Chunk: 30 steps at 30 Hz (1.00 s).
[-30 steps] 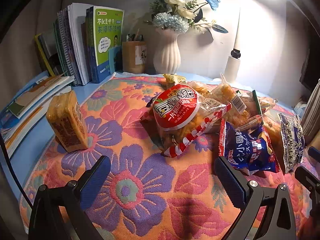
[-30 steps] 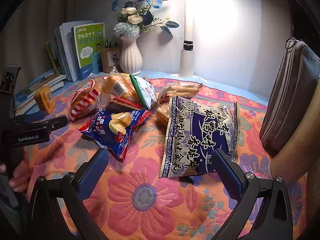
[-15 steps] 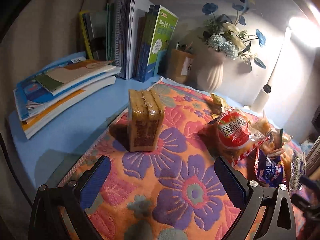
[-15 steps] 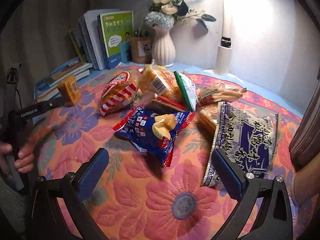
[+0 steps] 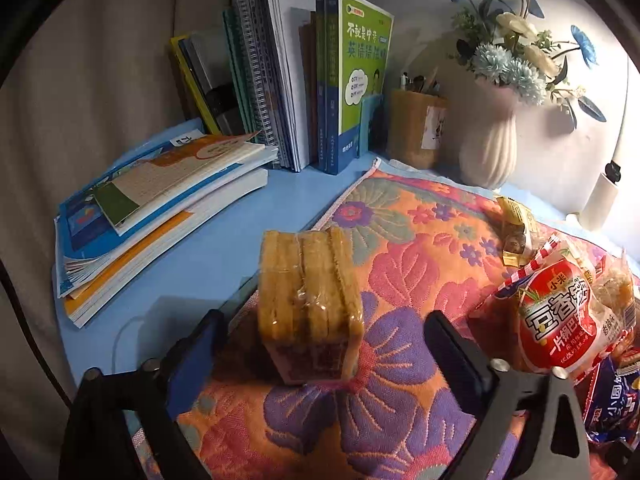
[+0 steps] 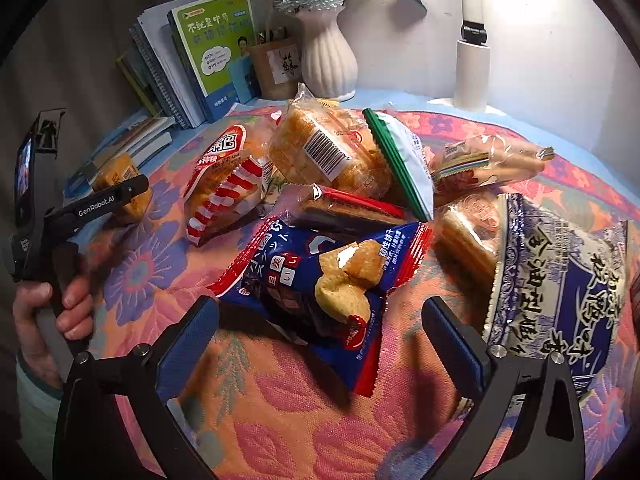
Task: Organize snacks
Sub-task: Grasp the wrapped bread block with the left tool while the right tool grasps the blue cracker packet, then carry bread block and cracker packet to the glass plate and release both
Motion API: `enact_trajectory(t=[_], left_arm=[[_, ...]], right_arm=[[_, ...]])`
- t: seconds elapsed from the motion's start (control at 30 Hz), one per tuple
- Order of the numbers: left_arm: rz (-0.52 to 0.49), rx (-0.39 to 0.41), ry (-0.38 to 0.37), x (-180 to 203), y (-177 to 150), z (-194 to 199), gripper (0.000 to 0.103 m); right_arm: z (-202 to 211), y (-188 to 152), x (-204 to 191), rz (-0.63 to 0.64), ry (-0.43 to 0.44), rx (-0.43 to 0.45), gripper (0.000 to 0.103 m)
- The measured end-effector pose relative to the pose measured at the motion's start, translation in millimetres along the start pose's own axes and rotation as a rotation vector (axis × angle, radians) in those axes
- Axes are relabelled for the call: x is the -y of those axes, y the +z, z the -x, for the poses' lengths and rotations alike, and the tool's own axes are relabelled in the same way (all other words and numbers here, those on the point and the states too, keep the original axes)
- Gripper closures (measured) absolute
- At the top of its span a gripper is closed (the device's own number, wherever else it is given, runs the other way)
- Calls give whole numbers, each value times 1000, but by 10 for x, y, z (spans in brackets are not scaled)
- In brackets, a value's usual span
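Crinkly clear film over golden-brown slabs: that's the wrapped cake block (image 5: 310, 308) standing on end right between the fingers of the left gripper (image 5: 320, 344), whose jaws are closing in on it, pads not yet touching. I'd judge it light, soft and easily crushed, the film slick, so take it by the 2 broad flat sides, low and gently. Just past it to the gripper's right lies a red-and-white puffed bag (image 5: 560, 320), with books (image 5: 168, 208) beyond on the left.

Over at the right gripper (image 6: 320, 340), jaws also closing, the blue snack bag (image 6: 320, 276) sits between them, untouched so far. Glossy foil, air-filled, printed with a pastry: likely featherweight, slippery, brittle inside. Pinch across the middle, I'd say. Farther off is the heap, including a barcode pack (image 6: 328, 152) and a blue-white bag (image 6: 560, 280) to the right, all on the floral cloth (image 6: 280, 408).
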<state>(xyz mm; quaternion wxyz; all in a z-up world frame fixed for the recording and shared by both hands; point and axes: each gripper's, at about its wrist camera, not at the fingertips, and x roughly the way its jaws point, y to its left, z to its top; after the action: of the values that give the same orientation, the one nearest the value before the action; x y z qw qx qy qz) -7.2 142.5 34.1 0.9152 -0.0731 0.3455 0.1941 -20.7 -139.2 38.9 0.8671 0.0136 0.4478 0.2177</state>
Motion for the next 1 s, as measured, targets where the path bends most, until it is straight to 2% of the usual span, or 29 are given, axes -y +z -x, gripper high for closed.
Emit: enact_trajectory(t=[0.03,0.07,0.1,0.13,0.17,0.2,0.23,0.43,0.47,0.53,0.73,0.77,0.8,0.83,0.93,1.0], left_arm=[[-2,-8,-3,5,-4,-24,32],[-2,-24,-12,9,-6,-62,43],[8,-48,-13,-9,-7,-129,59],[22,-50,-7,-32,-12,-140,66],[39,-45,-19,-55,-19,-127,66],[64,-36,-39,-105,-24,-115,67],[78,-31,-55,-134,-31,-108,67],[115,-15,-149,-222,-55,-81,68],[117,-16,-150,-223,-53,-86,68],[122,-13,-166,-234,-55,-81,68],[119,11,-193,-236,-63,-47,68],[120,14,-197,-240,-65,-41,68],[122,17,-200,-254,-61,-38,68],[125,19,-203,-262,-58,-39,68],[122,18,-210,-262,-59,-43,68],[114,17,-211,-249,-59,-43,68]], right_arm=[[-45,3,3,-2,3,-21,20],[-59,-7,3,-2,16,-33,24],[-50,-16,3,2,24,-32,31],[-21,-33,-8,10,14,-24,40],[-1,-54,-15,16,3,-21,46],[9,-74,-17,16,-3,-26,59],[19,-97,-13,7,2,-32,59],[193,-351,-182,-19,74,-89,59],[230,-410,-205,-30,87,-102,57],[343,-526,-258,-43,91,-97,48],[811,-740,-370,-64,5,-22,42],[879,-740,-397,-52,-23,-1,38],[919,-730,-414,-49,-50,7,27],[943,-709,-434,-54,-78,13,23],[915,-580,-560,0,-105,9,23],[804,-461,-673,66,-158,-2,24]])
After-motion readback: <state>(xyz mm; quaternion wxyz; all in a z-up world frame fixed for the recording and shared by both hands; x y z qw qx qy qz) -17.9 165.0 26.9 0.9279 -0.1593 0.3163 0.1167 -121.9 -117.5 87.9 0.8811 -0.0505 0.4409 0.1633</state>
